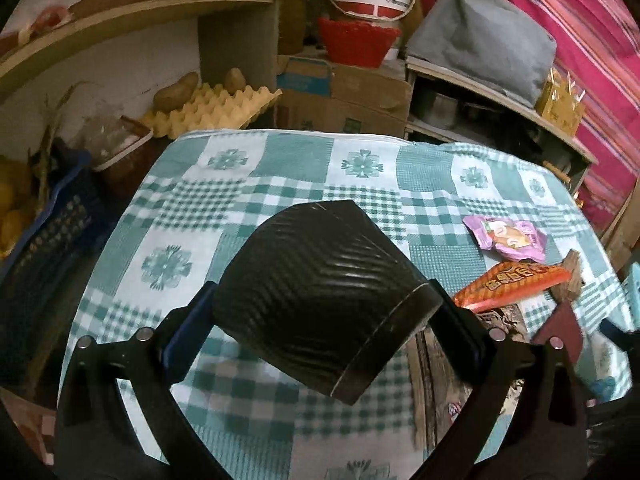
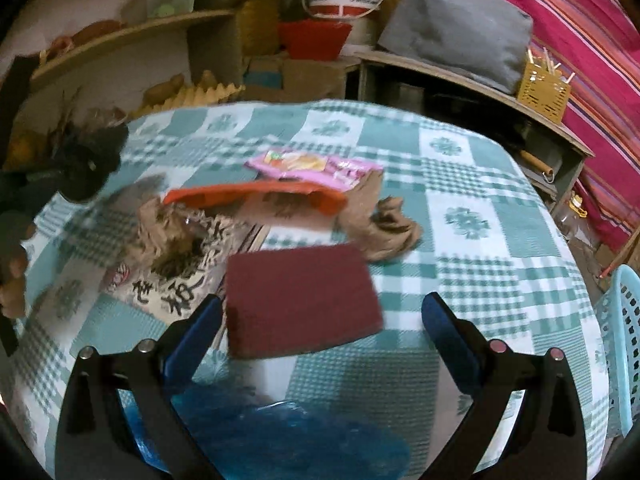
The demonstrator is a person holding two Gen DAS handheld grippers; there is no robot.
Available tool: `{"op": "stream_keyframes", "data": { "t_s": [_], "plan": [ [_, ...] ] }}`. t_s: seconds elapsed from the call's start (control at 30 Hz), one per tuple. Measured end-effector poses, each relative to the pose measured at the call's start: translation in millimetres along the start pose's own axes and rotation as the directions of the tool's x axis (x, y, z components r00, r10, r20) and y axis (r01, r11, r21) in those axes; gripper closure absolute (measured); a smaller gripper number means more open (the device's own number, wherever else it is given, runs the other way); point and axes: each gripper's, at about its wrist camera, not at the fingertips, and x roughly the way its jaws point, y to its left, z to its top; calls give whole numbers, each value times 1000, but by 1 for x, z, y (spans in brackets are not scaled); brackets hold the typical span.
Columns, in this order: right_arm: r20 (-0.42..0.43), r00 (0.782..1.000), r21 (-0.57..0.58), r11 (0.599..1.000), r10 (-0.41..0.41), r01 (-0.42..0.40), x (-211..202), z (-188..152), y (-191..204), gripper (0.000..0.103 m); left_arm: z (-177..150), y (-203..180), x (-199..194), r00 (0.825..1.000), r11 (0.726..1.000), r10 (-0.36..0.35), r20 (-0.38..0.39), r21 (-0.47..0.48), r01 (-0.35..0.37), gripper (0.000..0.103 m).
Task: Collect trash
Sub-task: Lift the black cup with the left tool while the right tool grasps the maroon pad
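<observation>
Black, carbon-weave-textured cup (image 1: 320,296): tapered cylinder with a smooth band at its rim, lying tilted sideways between the blue pads of the left hand-held gripper (image 1: 320,316), which is clamped on its walls, above the tabletop (image 1: 248,184). Risk: the wall is slick and conical, so it may squirt out of the pads or roll if the grip loosens; if it serves as the trash holder, the tilt could spill contents.

Blue crinkled plastic bag (image 2: 280,436): thin, glossy film, lowest in the right wrist view, under the right hand-held gripper (image 2: 322,324), whose jaws stand wide apart and hold nothing. Risk: film could snag a finger and drag.

Maroon pad (image 2: 300,300): flat rectangle, coarse scouring texture, between the open fingers; whether it touches the left pad cannot be told through the blur. Risk: thin and flat, so the fingers may skid over it or pinch the cloth instead.

Printed paper (image 2: 176,292): crumpled sheet with black characters, left of centre, mixed with brown crumpled wrap.

Brown wad (image 2: 384,228): soft, creased, just beyond the pad.

Orange wrapper (image 2: 256,196) and pink wrapper (image 2: 312,166): flat glossy foil packets, overlapping, mid-frame. Risk: light, slippery; a sweep could push them off the edge.

Tabletop cloth: woven teal-and-white check, floral squares; liable to bunch.

Pale blue perforated basket (image 2: 620,344): plastic, lower right edge, beside the tabletop.
</observation>
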Motion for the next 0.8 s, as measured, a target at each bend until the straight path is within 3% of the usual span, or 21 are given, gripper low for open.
{"op": "stream_keyframes", "data": {
  "t_s": [0.5, 0.63, 0.8],
  "plan": [
    [-109, 994, 17, 1000, 1, 0, 22, 0, -1, 6, -9, 23, -5, 1000, 999, 25, -8, -22, -25, 7],
    [-103, 994, 29, 999, 43, -40, 22, 1, -3, 19, -10, 21, -4, 999, 999, 32, -6, -8, -32, 7],
    [-90, 994, 35, 998, 62, -59, 19, 3, -5, 19, -7, 13, -4, 999, 999, 33, -1, 2, -33, 7]
  ]
}}
